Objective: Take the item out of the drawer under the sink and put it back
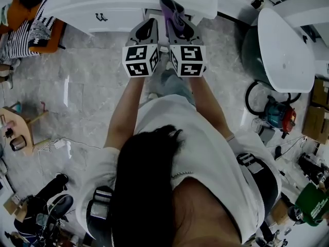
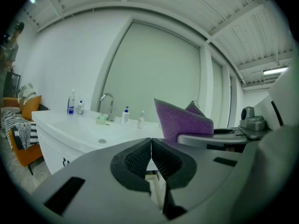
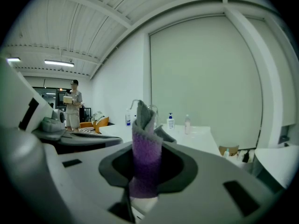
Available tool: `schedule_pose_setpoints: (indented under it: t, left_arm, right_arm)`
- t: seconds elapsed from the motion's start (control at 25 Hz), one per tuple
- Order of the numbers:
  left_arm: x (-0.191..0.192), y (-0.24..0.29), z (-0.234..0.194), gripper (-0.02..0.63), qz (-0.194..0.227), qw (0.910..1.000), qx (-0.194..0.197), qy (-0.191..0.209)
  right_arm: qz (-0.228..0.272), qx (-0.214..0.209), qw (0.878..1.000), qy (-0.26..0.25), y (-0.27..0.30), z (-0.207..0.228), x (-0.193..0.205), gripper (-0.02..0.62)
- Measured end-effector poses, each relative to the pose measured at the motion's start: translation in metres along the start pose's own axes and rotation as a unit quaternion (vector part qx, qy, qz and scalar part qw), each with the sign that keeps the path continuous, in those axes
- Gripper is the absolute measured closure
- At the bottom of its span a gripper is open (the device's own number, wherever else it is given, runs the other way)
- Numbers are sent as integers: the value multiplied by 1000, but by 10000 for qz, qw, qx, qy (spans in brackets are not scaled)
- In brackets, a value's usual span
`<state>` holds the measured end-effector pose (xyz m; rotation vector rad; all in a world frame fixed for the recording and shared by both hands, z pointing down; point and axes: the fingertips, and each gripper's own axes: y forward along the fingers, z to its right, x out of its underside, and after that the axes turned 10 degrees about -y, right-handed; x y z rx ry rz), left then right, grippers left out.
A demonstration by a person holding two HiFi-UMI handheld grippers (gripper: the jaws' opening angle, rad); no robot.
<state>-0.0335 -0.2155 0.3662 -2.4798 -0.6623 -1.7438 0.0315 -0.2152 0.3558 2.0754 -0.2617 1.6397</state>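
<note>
- The person's dark hair [image 1: 144, 189] and white shirt fill the bottom of the head view. Both bare forearms reach forward from there to the two grippers.
- The grippers are held side by side in front of the white sink cabinet [image 1: 118, 4]. Their marker cubes [image 1: 140, 59] sit just beside each other above the grey marble floor [image 1: 92, 71].
- The left gripper [image 2: 150, 148] is closed. Its two ribbed black pads meet along a thin line and nothing is between them.
- The right gripper [image 3: 145, 171] is clamped on a purple cloth [image 3: 146, 162]. The pads press its sides, so the jaws stand only narrowly apart.
- The cloth is folded and stands upright out of the jaws. It is purple at the grip and greyer at its top edge.
- In the head view the cloth [image 1: 172, 12] sticks out past the right gripper's tips [image 1: 177, 22] and overlaps the front edge of the cabinet top. It is off the floor, held only by that gripper.
- From the left gripper view the same cloth [image 2: 180, 120] shows as a purple wedge just to the right.
- On the counter stand a curved faucet [image 2: 107, 101], two bottles [image 2: 71, 101] and a pump dispenser [image 2: 126, 115].
- An orange chair with a striped cover [image 1: 31, 24] stands left of the cabinet.
- Far back in the right gripper view a person [image 3: 73, 108] stands holding a box.
</note>
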Motion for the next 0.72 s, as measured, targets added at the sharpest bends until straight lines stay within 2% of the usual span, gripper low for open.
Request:
schedule_pose_setpoints:
  t: [0.72]
  left_arm:
    - [-4,3,5,601,23,9998,54,180]
  right_arm:
    - [-77,-14,10000,2,4,1,7,489]
